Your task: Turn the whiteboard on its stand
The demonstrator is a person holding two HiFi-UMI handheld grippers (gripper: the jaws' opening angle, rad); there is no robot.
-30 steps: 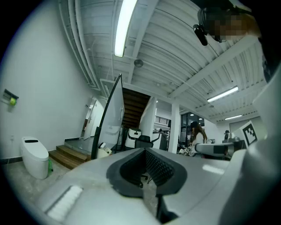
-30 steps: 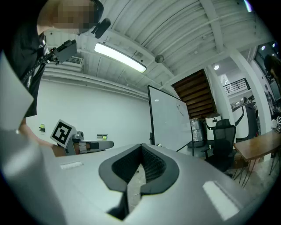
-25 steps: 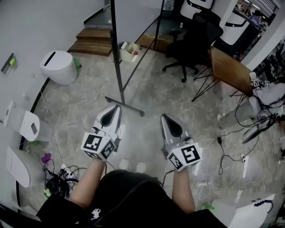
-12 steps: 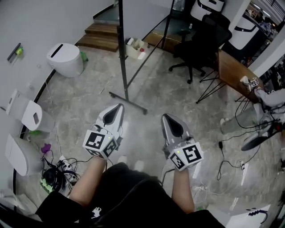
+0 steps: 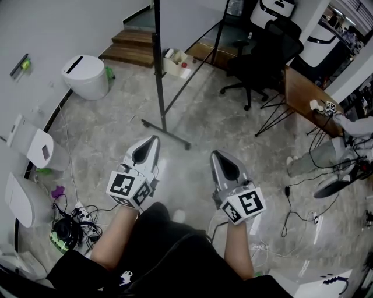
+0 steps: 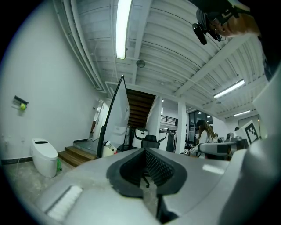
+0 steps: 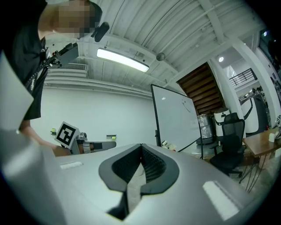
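Observation:
The whiteboard point(image 5: 186, 17) stands on a black-framed stand point(image 5: 158, 70), and its foot bar point(image 5: 166, 134) lies on the stone floor just ahead of me. The left gripper view shows the whiteboard point(image 6: 115, 118) nearly edge-on, and the right gripper view shows the whiteboard point(image 7: 178, 118) by its white face. My left gripper point(image 5: 152, 142) is shut and empty, a short way short of the foot bar. My right gripper point(image 5: 218, 157) is beside it, also shut and empty. Neither touches the stand. Both pairs of pads meet in the gripper views, left gripper point(image 6: 147, 176) and right gripper point(image 7: 140, 169).
A white bin point(image 5: 86, 75) and wooden steps point(image 5: 131, 49) are at the far left. A small box of items point(image 5: 175, 63) sits behind the stand. A black office chair point(image 5: 262, 64) and a wooden table point(image 5: 306, 93) stand to the right. Cables point(image 5: 70, 227) lie at the near left.
The head view has shifted a little, so the stand sits slightly further right in the picture. Both grippers stay shut and side by side in the same place.

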